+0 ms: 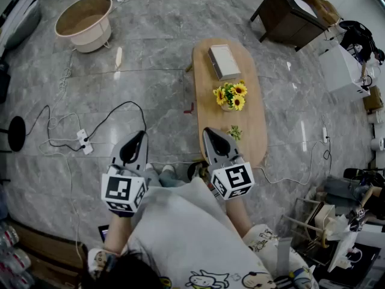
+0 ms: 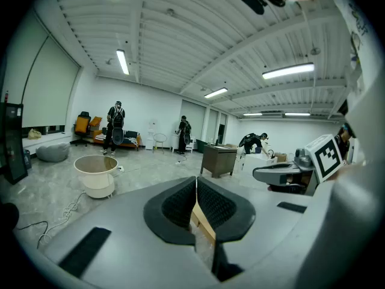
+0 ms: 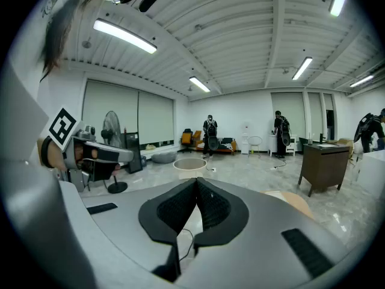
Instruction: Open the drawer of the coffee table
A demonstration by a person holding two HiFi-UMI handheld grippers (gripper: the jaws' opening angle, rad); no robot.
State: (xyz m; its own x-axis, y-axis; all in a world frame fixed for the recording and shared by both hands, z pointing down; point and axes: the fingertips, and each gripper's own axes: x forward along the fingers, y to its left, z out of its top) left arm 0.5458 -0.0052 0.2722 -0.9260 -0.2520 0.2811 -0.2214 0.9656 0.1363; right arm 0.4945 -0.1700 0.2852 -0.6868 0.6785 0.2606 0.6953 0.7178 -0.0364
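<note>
A tub (image 1: 84,21) stands far left on the floor. My left tool (image 1: 139,136) hangs over the floor with its jaws together, empty. My right tool (image 1: 208,132), also closed and empty, hovers at the near end of the desk (image 1: 252,119), which carries flowers (image 1: 231,95) and a box (image 1: 224,61). I cannot make out its drawer.

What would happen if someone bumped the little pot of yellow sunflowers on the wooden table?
The small pot of yellow sunflowers would probably tip easily: its blooms spread wider than the pot beneath. It looks little, so likely light, and may slide on the smooth oval wooden coffee table.
</note>
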